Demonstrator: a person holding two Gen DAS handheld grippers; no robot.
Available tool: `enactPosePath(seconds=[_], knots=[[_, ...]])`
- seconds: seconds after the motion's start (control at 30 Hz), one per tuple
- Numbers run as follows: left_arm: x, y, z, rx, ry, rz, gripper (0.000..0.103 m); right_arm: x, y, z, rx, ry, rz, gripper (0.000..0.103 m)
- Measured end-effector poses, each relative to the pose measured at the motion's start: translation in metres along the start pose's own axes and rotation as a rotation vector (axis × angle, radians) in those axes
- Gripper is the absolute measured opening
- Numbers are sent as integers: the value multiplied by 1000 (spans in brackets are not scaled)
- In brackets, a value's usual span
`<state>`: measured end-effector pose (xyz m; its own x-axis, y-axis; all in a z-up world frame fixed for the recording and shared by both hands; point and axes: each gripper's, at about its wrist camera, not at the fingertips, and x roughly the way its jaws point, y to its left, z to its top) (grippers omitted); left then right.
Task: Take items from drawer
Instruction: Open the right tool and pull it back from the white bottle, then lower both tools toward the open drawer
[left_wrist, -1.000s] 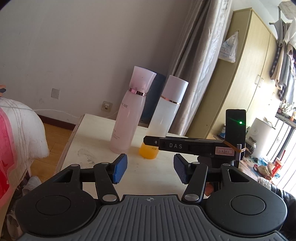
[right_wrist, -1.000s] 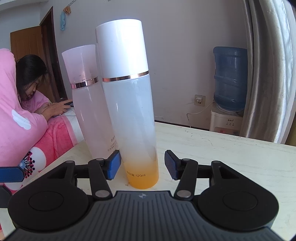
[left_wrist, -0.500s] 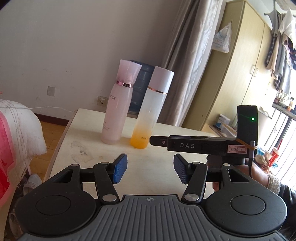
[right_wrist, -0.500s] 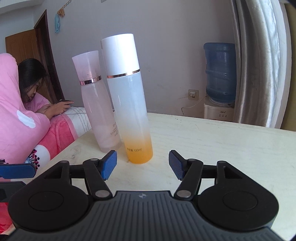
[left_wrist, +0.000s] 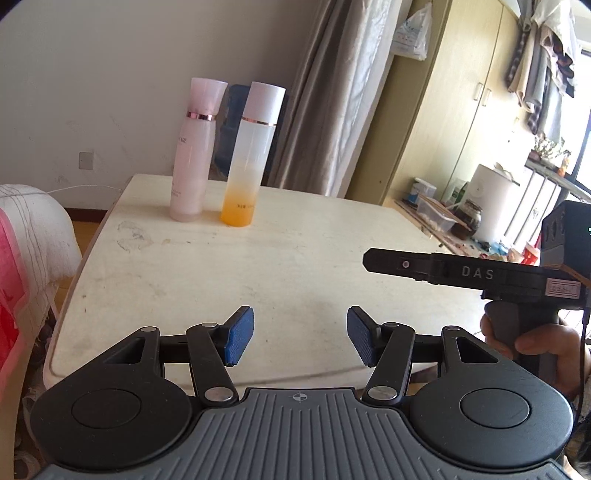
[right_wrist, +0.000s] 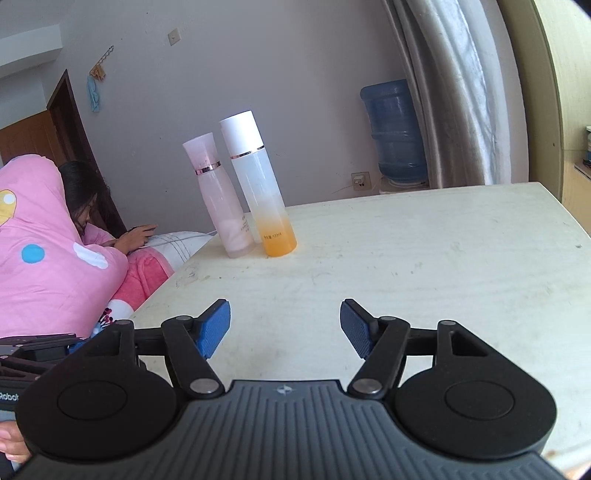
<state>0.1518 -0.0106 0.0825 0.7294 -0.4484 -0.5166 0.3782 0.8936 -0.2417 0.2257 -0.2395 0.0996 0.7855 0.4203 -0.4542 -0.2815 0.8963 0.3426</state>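
The left gripper (left_wrist: 300, 339) is open and holds nothing. The right gripper (right_wrist: 285, 330) has just been opening wider, with nothing between its jaws. Far across the table (right_wrist: 424, 258) stand two bottles, touching: a pink bottle (right_wrist: 221, 206) and a clear bottle (right_wrist: 264, 192) with orange liquid at the bottom.
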Motion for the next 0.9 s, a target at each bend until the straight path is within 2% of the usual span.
enactPosePath(seconds=[0.3, 0.43, 0.6, 0.77, 0.9], knots=[[-17, -24, -25, 2, 49, -13, 61, -66, -15, -44, 120, -12, -15, 69], [-19, -36, -39, 16, 83, -5, 63, -86, -21, -63, 136, -27, -50, 69], [-17, -44, -62, 8, 151, 7, 64, -100, -26, -90, 186, -6, -51, 69], [-14, -42, -77, -41, 215, -6, 69, -92, -30, -109, 268, 74, 6, 69], [-6, -40, -84, -36, 261, 13, 72, -83, -29, -120, 297, 133, 33, 69]])
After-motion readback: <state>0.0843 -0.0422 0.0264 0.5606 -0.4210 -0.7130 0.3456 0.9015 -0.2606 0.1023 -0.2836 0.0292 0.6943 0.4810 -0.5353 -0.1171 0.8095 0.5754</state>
